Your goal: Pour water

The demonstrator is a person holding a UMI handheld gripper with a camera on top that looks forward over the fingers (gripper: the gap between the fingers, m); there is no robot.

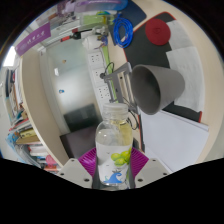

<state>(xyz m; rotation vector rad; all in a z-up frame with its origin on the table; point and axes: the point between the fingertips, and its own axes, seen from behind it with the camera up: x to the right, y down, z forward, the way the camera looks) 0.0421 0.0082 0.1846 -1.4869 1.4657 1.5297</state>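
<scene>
I have the gripper (113, 166) clamped on a clear plastic bottle (113, 145), both purple pads (91, 160) pressing its sides. Bottle sits upright between the fingers, white cap on top, yellow-and-blue label. Just beyond it, a grey cup (153, 87) tilted on its side. White bench (185, 135) behind.

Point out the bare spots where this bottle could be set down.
The bottle sits between the fingers of the gripper. Bare room: the white tabletop beyond the fingers, below the grey cup. Crowded: the cluttered shelf on the other side, and the items above the cup.
</scene>
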